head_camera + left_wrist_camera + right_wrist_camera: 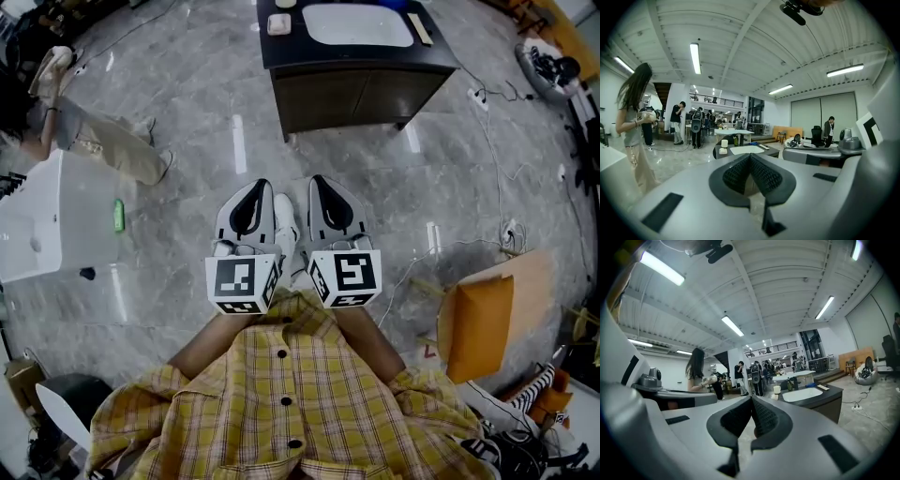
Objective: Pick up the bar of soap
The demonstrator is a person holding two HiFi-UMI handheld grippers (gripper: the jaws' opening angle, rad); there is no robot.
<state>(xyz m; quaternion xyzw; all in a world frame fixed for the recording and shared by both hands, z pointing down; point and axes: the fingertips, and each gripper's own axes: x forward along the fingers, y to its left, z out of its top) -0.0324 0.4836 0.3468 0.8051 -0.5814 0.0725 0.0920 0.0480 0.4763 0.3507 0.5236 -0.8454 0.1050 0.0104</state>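
Barely started: left tool (253, 187) and right tool (321, 184) closed, empty, near the body. Soap (279, 24) lies on the far worktop (281, 52) beside the sink (356, 24); next likely means walking over and opening one tool.

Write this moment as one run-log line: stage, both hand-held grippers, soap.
stage: not started | left hand-held gripper: shut, empty | right hand-held gripper: shut, empty | bar of soap: on vanity counter, left of basin
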